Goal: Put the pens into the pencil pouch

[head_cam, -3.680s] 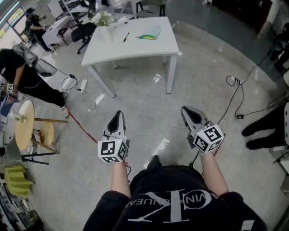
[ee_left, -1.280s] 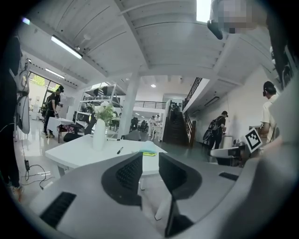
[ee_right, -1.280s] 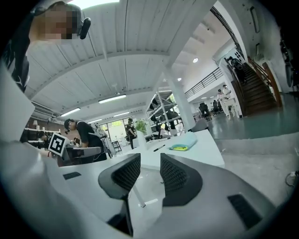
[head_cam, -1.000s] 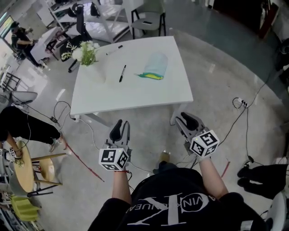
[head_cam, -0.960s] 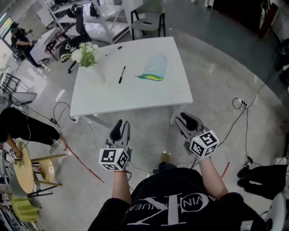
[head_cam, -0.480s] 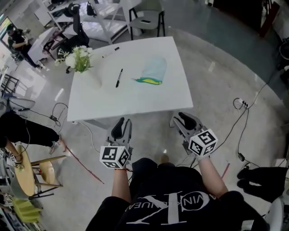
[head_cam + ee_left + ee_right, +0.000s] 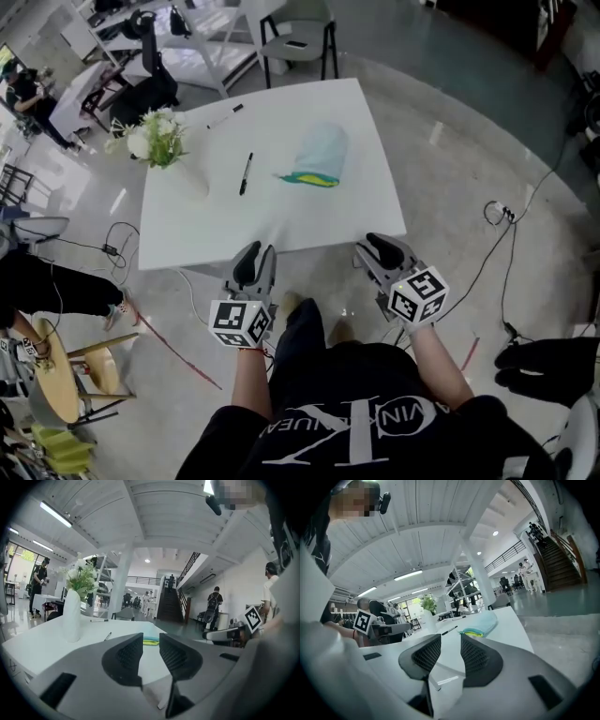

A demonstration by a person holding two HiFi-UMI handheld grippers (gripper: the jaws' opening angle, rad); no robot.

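From the head view, you stand at the near edge of the white tabletop (image 7: pixel 281 225). Your left gripper (image 7: pixel 253 261) and right gripper (image 7: pixel 378 251) are held out low, short of everything on it. The pencil pouch (image 7: pixel 319 155) lies right of centre toward the far side. One black pen (image 7: pixel 245 174) lies near it on its left, and a second pen (image 7: pixel 225 116) sits by the far edge, past the vase of flowers (image 7: pixel 159 145).

In the left gripper view, your jaws stand moderately apart with nothing between them, and the pouch shows through the gap.

In the right gripper view, the jaws are likewise part-open and empty, aimed level at pen and pouch. That readiness probably suits an approach; no pen is in the pouch yet.
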